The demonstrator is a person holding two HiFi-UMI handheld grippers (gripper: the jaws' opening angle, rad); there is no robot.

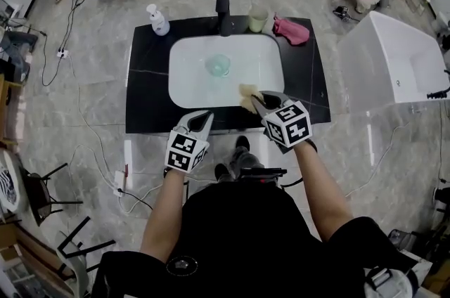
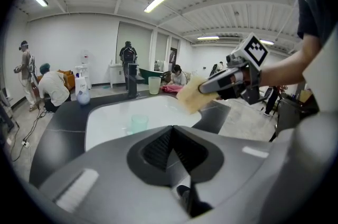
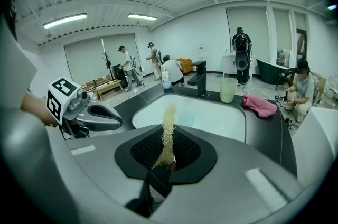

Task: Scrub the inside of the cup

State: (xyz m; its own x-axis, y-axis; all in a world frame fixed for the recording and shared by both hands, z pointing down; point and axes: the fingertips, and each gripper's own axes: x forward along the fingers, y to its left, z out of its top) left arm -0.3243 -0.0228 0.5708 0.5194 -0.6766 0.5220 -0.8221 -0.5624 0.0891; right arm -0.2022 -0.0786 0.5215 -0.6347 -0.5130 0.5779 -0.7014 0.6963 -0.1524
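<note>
- Scrubbing not started: cup [image 1: 218,65] sits in sink [image 1: 261,56], well apart from both grippers.
- Your right gripper [image 1: 257,102] pinches the sponge [image 1: 247,97]; left gripper [image 1: 204,118] closed, empty.

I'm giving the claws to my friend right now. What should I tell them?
Left claw: shut, nothing in it, held by the front edge of the sink.
Right claw: shut on the yellow scrub pad, over the sink's front rim.
Green cup: sits in the basin, and neither claw touches it.
Done: the pad is in hand.
Left: hold the cup, probably with the left claw, then scrub its inside.
</note>
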